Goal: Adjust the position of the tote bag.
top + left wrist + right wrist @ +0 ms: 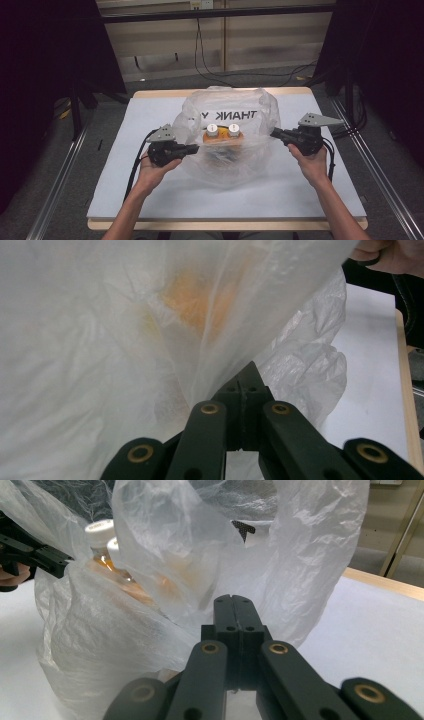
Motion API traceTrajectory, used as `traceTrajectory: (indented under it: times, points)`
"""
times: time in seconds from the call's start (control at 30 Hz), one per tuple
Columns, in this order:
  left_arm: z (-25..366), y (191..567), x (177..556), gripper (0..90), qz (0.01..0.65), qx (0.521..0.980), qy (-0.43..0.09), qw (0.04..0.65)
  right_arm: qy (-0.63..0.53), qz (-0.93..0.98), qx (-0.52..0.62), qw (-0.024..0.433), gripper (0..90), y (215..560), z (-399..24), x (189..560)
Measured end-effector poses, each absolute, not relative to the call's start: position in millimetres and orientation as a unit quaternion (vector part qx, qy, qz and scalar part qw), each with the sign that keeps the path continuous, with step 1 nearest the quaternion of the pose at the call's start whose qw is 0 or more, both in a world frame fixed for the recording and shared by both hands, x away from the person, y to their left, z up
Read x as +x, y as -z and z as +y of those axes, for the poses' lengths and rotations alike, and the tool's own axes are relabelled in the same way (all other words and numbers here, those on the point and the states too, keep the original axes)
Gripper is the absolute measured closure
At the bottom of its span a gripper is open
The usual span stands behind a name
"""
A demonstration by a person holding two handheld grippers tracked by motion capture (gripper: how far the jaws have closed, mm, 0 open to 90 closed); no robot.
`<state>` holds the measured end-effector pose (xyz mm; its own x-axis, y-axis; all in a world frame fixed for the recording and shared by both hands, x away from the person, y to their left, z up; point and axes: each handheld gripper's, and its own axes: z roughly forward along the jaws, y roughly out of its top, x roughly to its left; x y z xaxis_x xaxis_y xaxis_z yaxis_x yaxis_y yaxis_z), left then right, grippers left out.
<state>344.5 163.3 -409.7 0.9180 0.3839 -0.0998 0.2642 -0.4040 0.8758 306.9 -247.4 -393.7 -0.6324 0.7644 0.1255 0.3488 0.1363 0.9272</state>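
A clear plastic bag (225, 162) printed "THANK" stands open in the middle of the white table (150, 200). Inside it are two orange bottles with white caps (212, 128) (235, 128), also seen through the film in the right gripper view (100, 529). My left gripper (196, 148) is shut on the bag's left side; its own view has the jaws (248, 372) closed with the film (100, 340) pinched between them. My right gripper (273, 132) is at the bag's right edge, jaws (234, 600) shut against the film (165, 545).
The table has a wooden rim (225, 223) and metal rails (60, 175) along both sides. Black cables (210, 70) lie on the floor beyond the far edge. Bare white surface lies in front of the bag and to its sides.
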Motion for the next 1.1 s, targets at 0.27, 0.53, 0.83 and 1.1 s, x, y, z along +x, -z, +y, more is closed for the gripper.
traceTrajectory:
  times: [0.27, 0.53, 0.83, 1.1]
  points:
    - [162, 424, 345, 90.0, 0.192, 0.847, -0.055, 0.493, -0.518, 0.742, 0.389, 0.174, 90.0, 412, -248, 312]
    - [162, 440, 349, 90.0, 0.208, 0.850, -0.048, 0.481, -0.497, 0.754, 0.400, 0.156, 90.0, 427, -242, 318]
    - [161, 449, 355, 90.0, 0.211, 0.858, -0.045, 0.466, -0.486, 0.761, 0.405, 0.144, 90.0, 442, -240, 326]
    - [156, 461, 357, 90.0, 0.207, 0.870, -0.041, 0.447, -0.452, 0.777, 0.415, 0.140, 90.0, 459, -234, 334]
